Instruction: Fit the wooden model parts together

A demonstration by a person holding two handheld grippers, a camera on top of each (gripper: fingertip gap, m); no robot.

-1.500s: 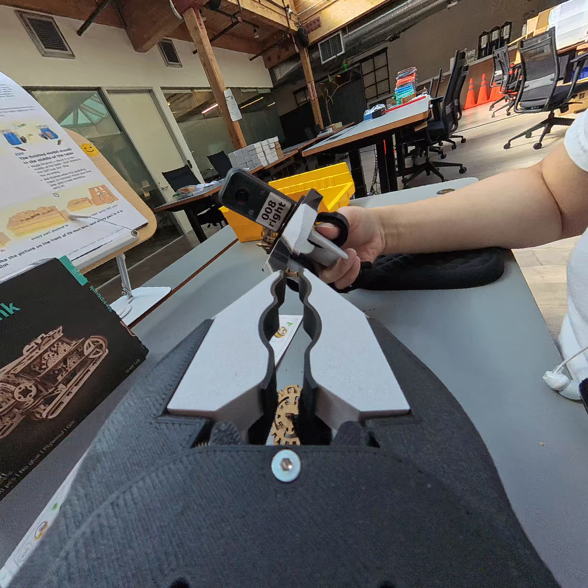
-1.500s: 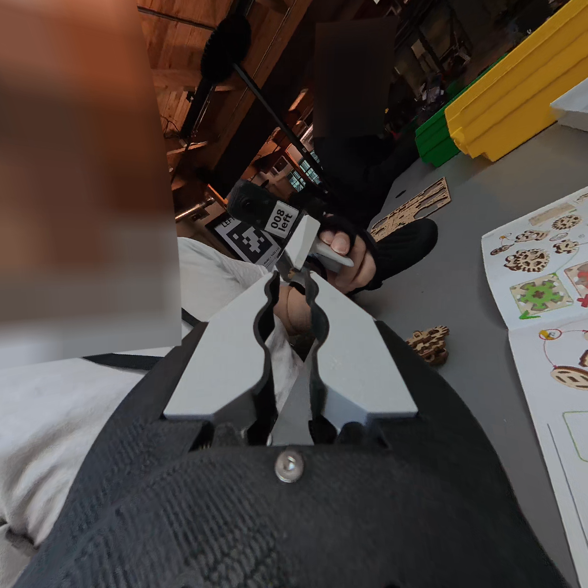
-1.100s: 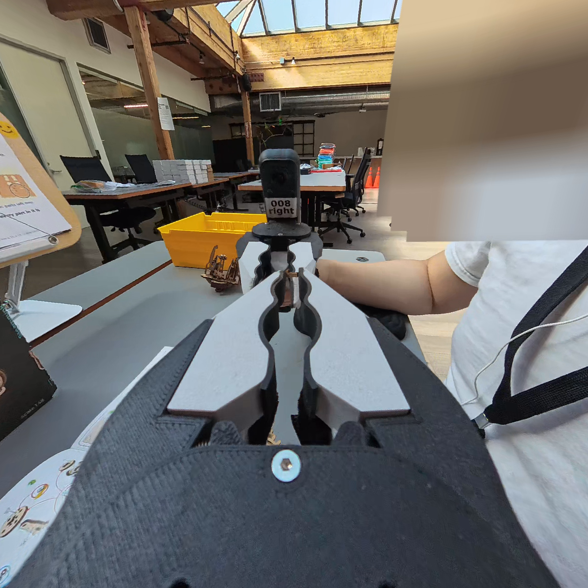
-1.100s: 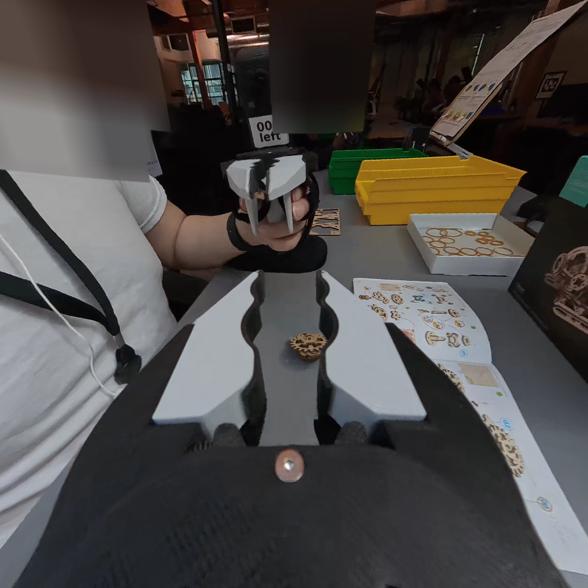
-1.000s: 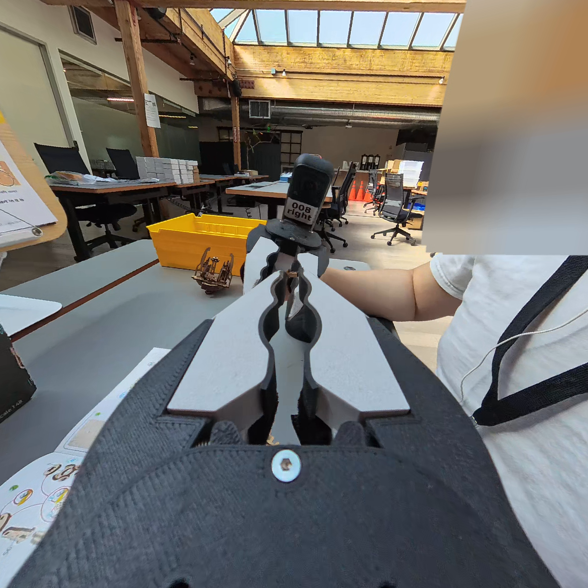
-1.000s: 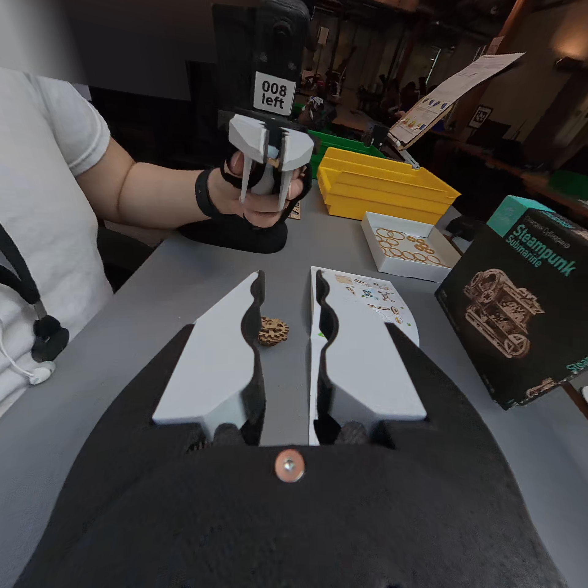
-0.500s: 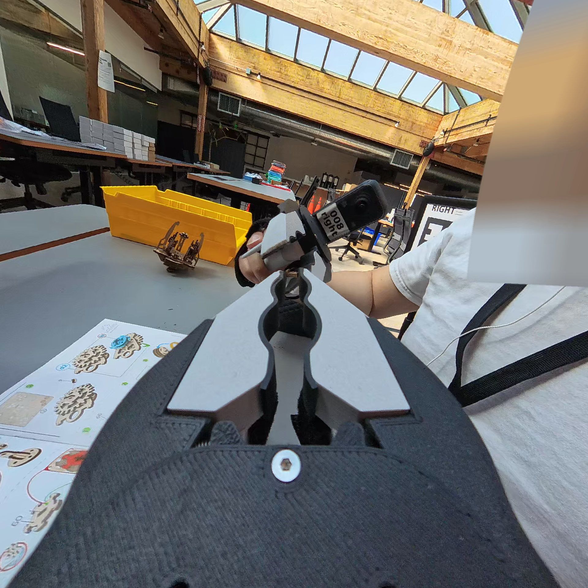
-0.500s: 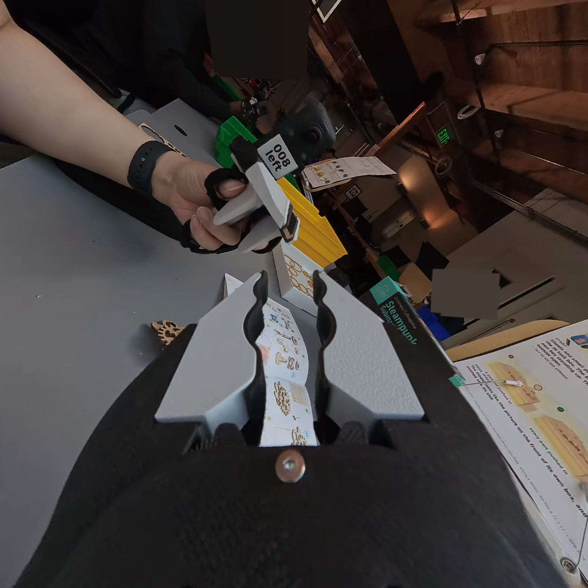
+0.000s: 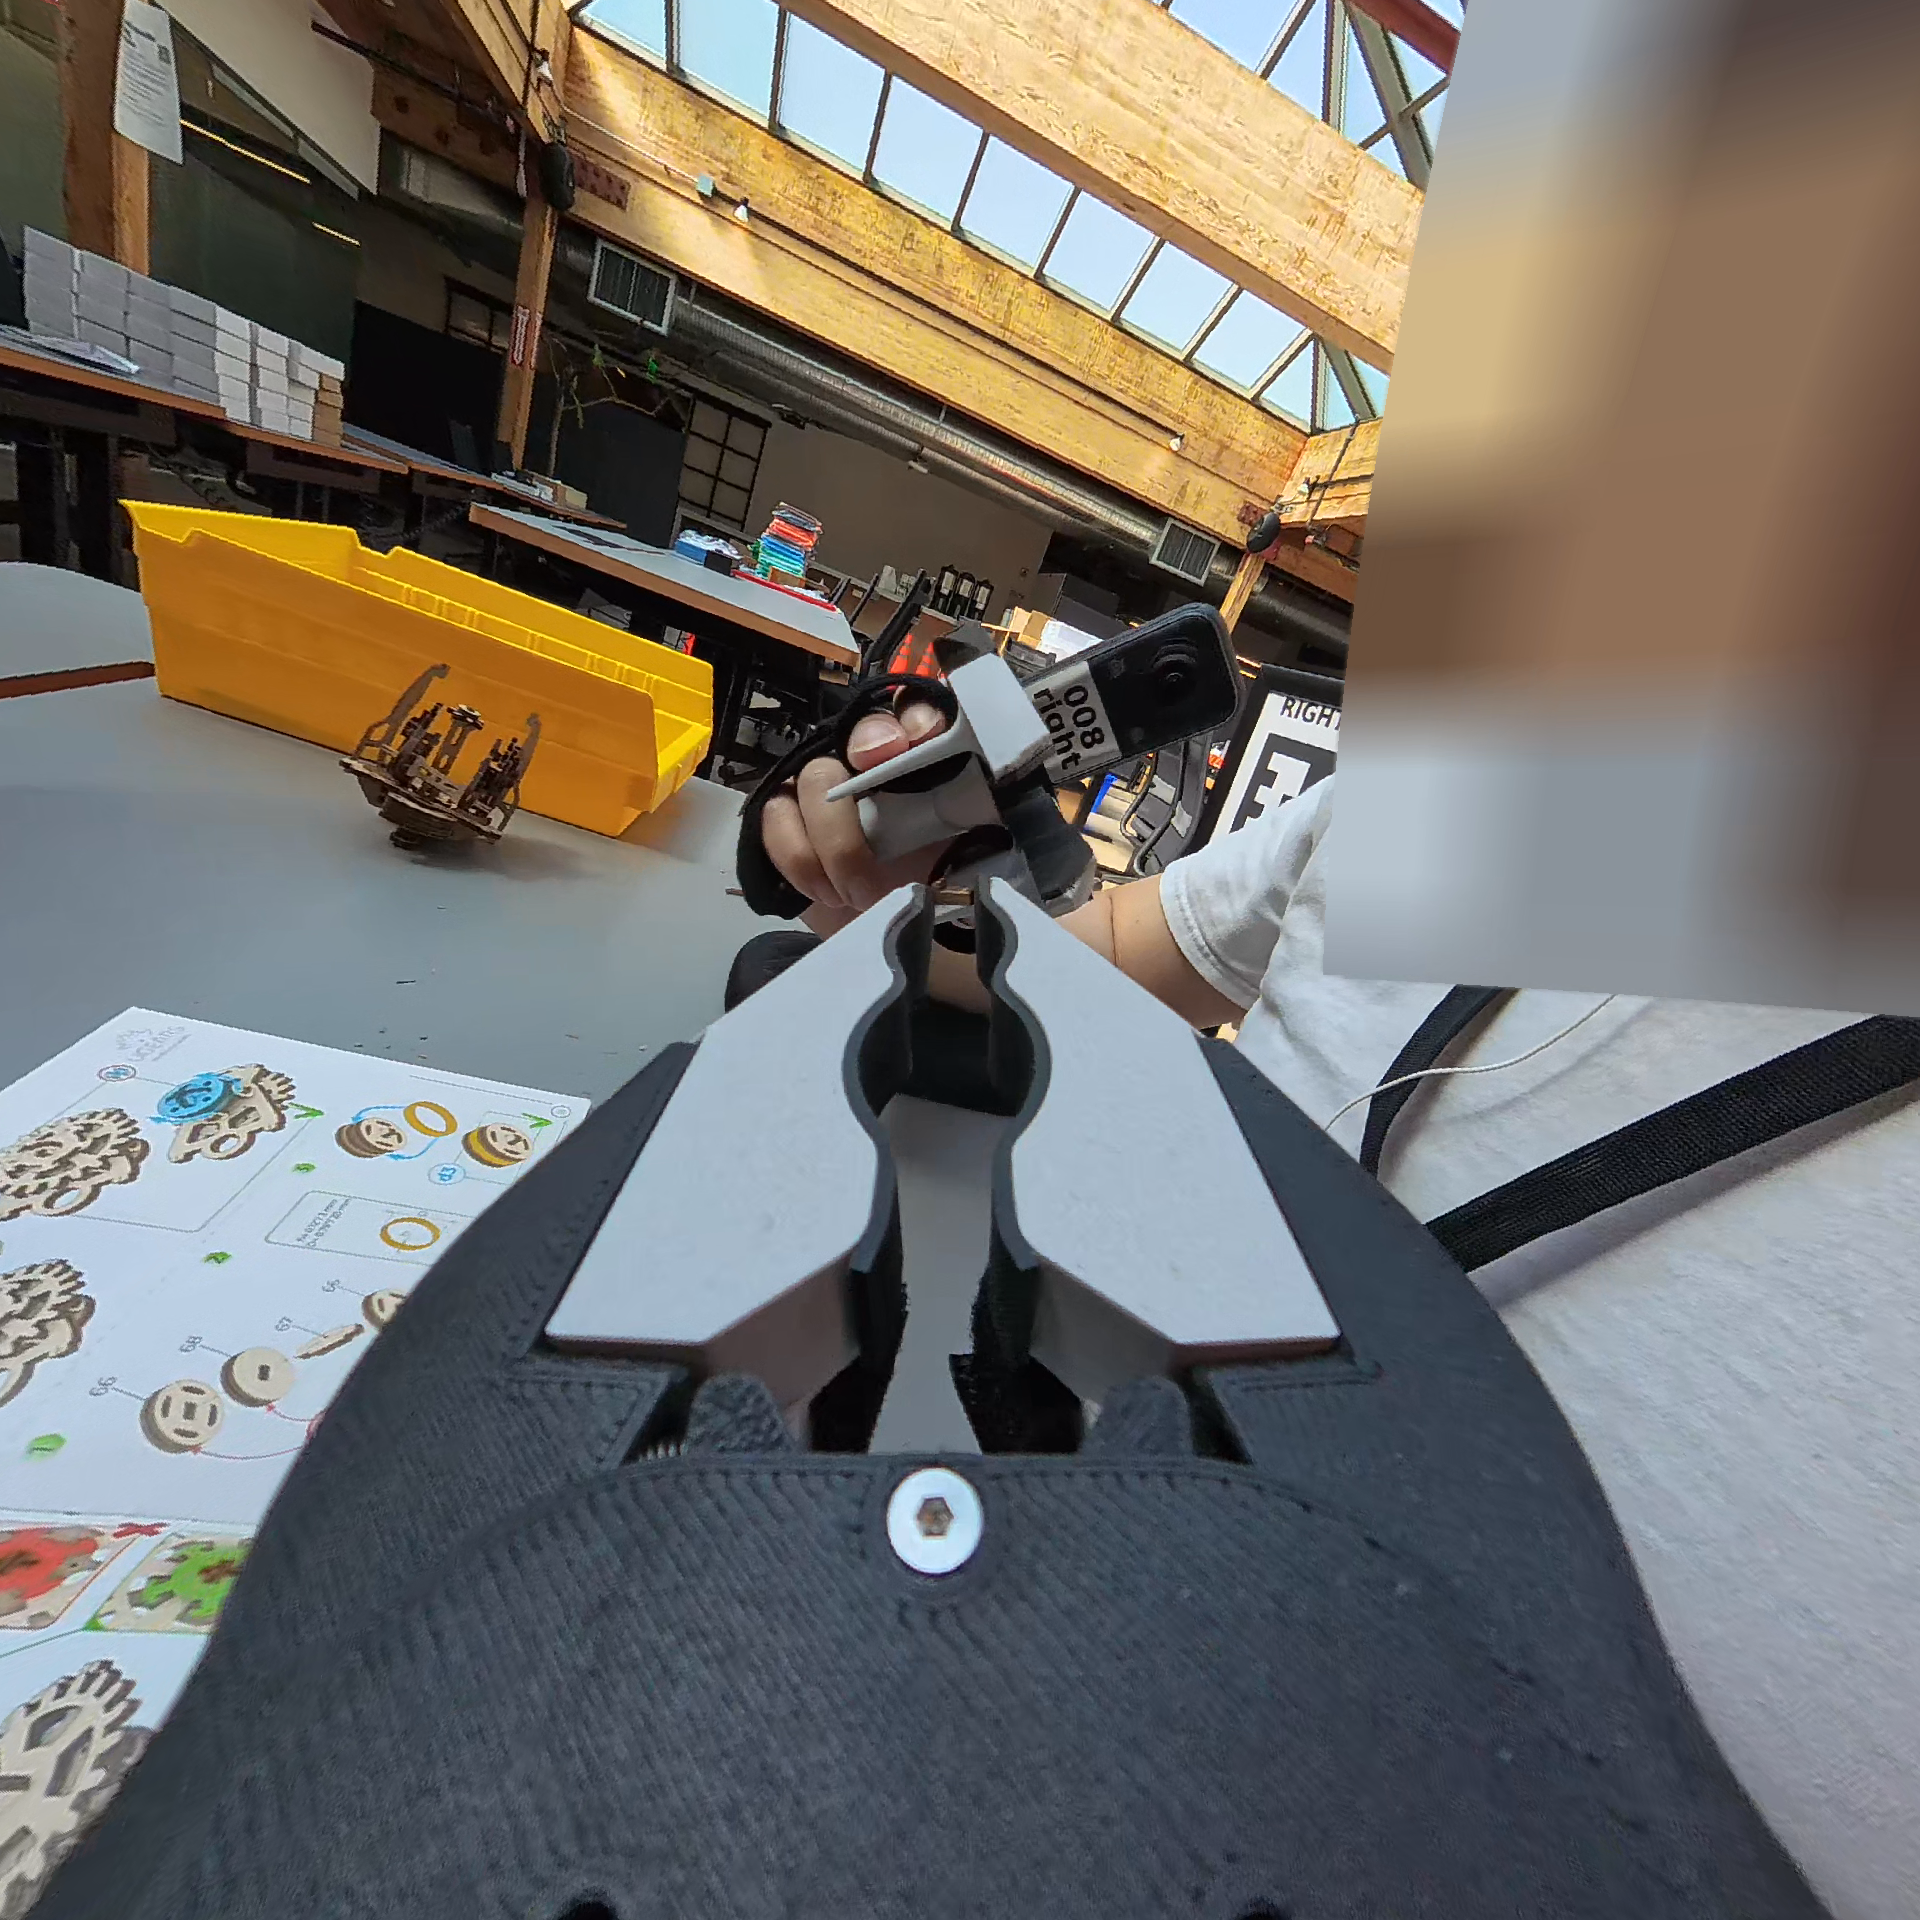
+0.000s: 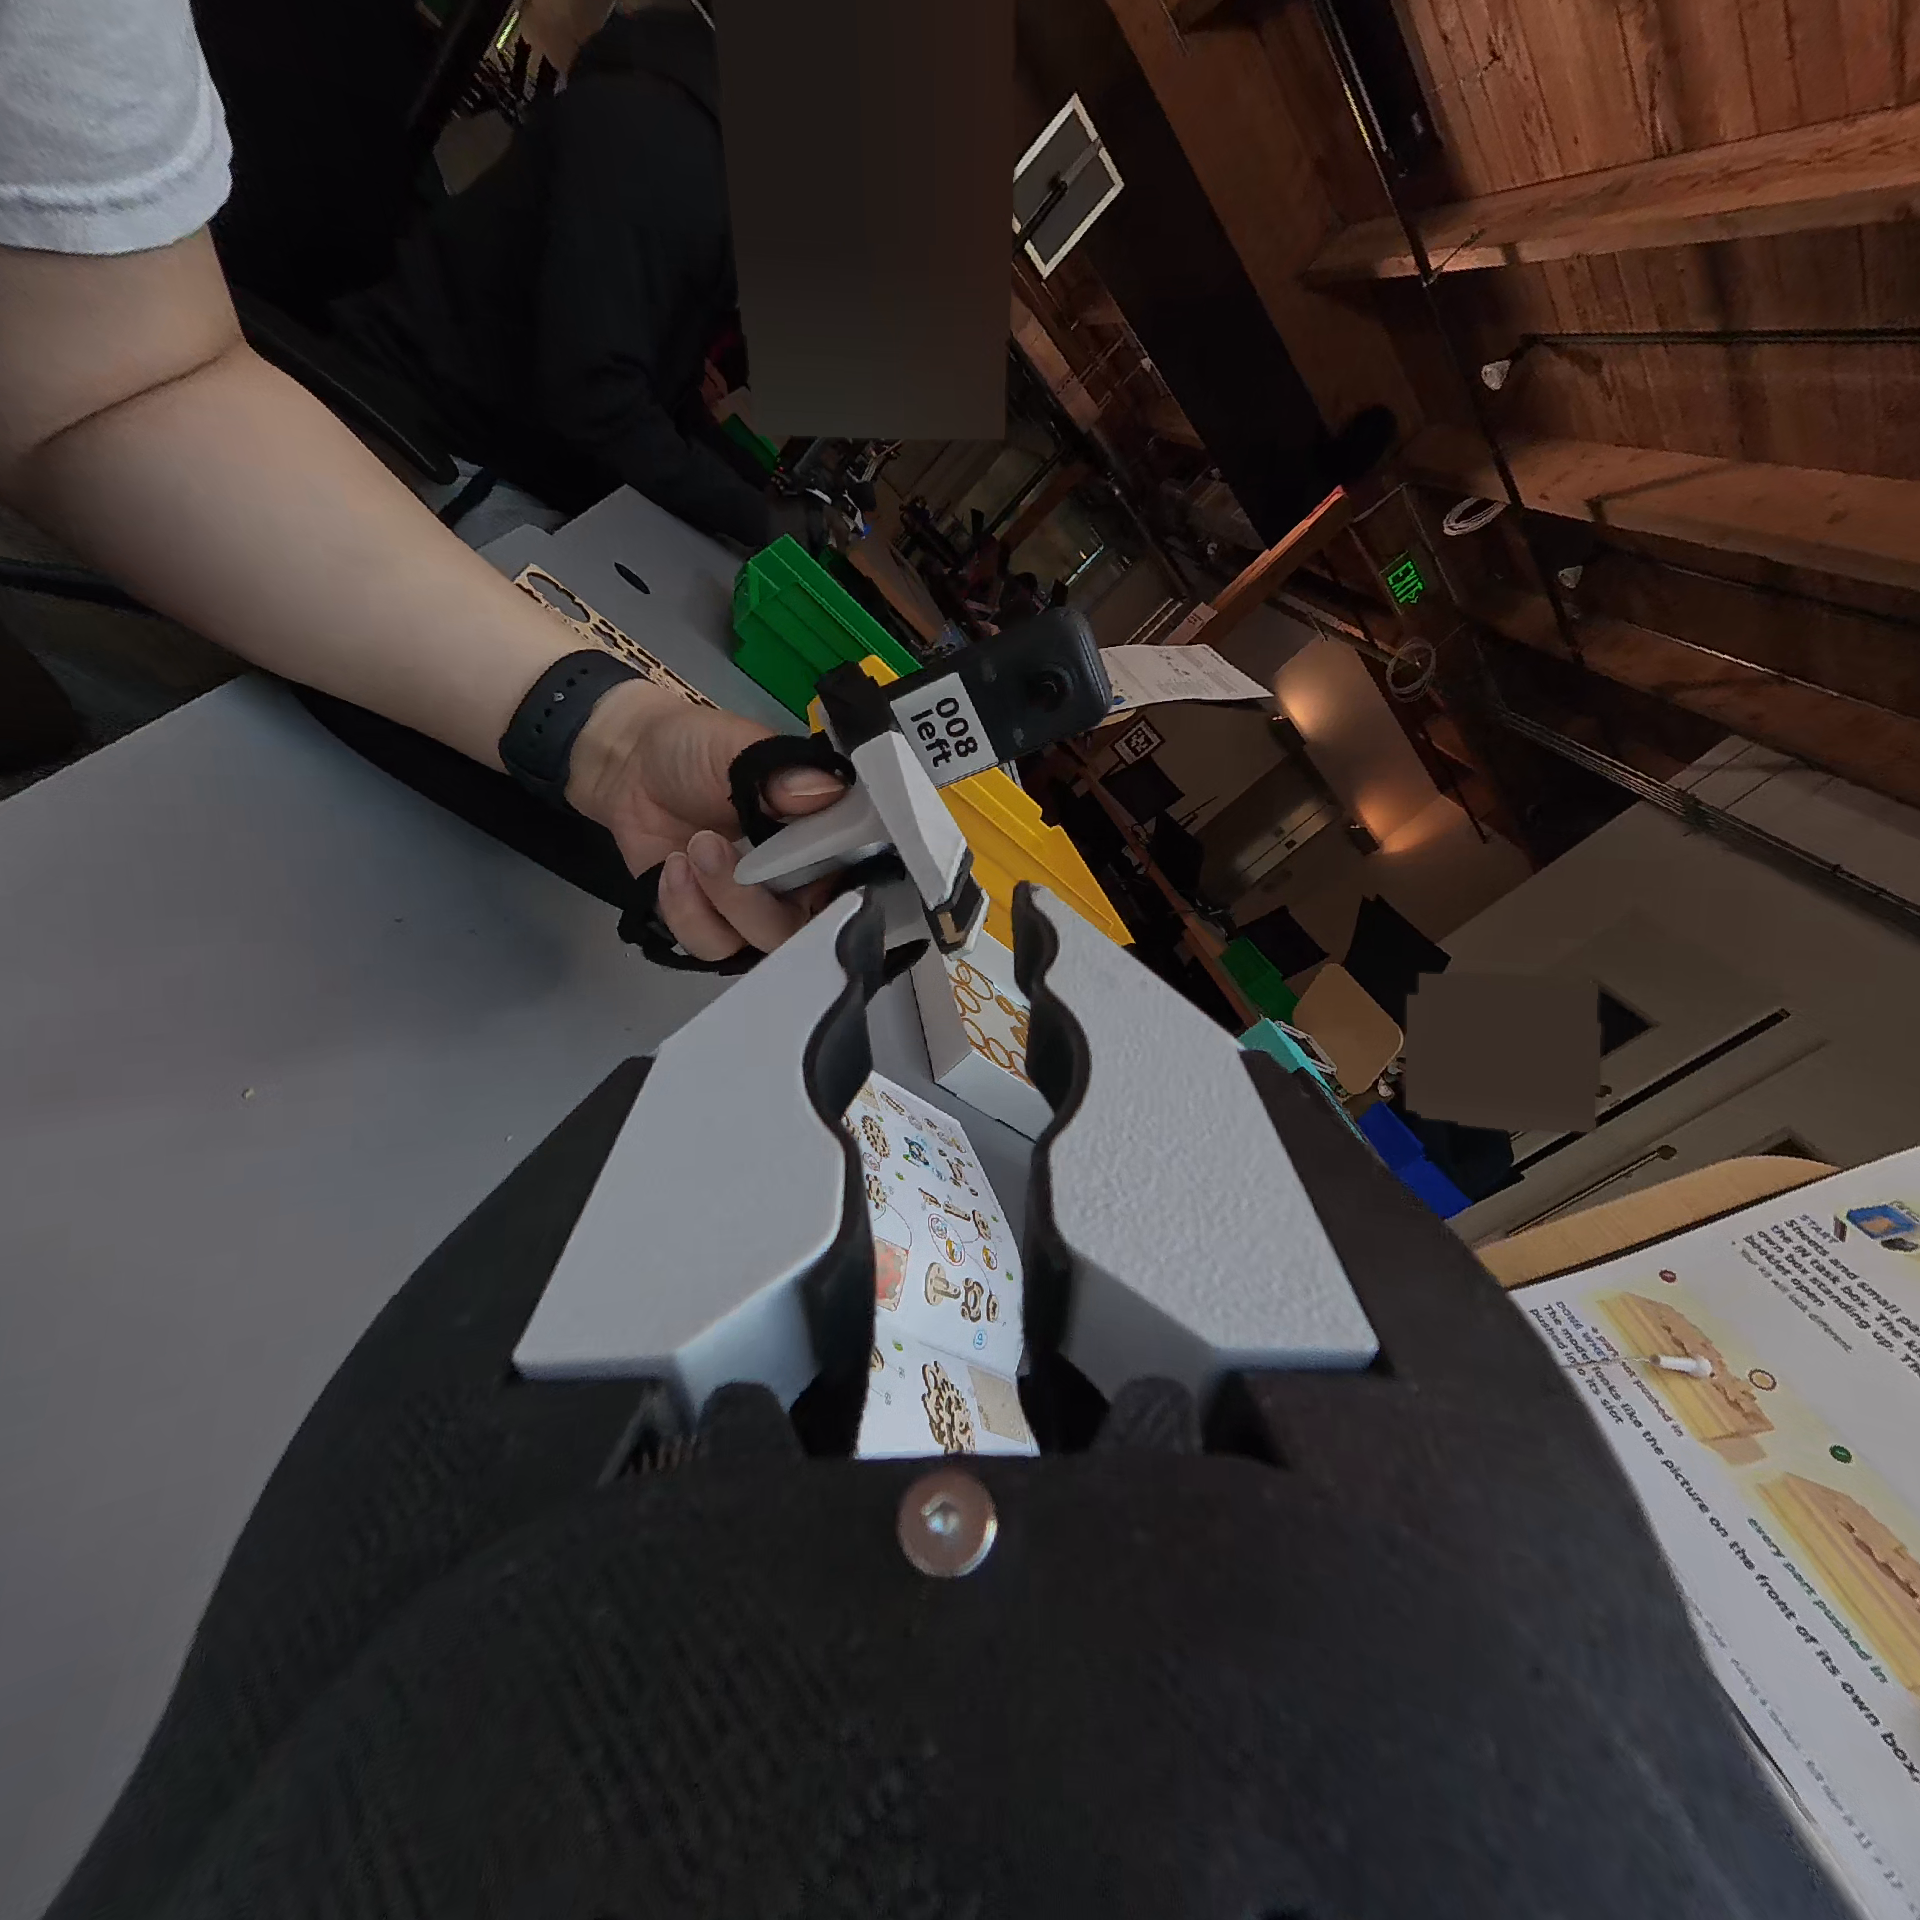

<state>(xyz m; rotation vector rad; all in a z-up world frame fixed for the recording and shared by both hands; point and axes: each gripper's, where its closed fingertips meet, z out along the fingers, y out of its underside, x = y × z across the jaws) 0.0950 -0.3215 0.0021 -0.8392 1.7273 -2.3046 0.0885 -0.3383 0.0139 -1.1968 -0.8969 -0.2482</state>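
My left gripper [image 9: 951, 896] is shut on a small wooden part [image 10: 951, 923], pinched at its tips and held in the air above the grey table [image 9: 312, 935]. My right gripper [image 10: 940, 940] is open and empty. Its two fingertips stand on either side of the part, and I cannot tell whether they touch it. A partly built dark wooden model [image 9: 436, 764] stands on the table in front of a yellow bin [image 9: 416, 623]. In the left wrist view the part is only a thin brown sliver between the tips.
An instruction sheet [image 9: 208, 1195] lies flat on the table. A white box of wooden rings [image 10: 987, 1039] sits beyond it. A green bin [image 10: 800, 613] and a cut-out wooden sheet [image 10: 603, 623] are farther off. An instruction board [image 10: 1766, 1403] stands at the right. My left and right fingertips are right by each other.
The right gripper, nearly shut at first, has opened. Both grippers have swung round and come together, so the left gripper's tip with the part now sits between the right fingertips.
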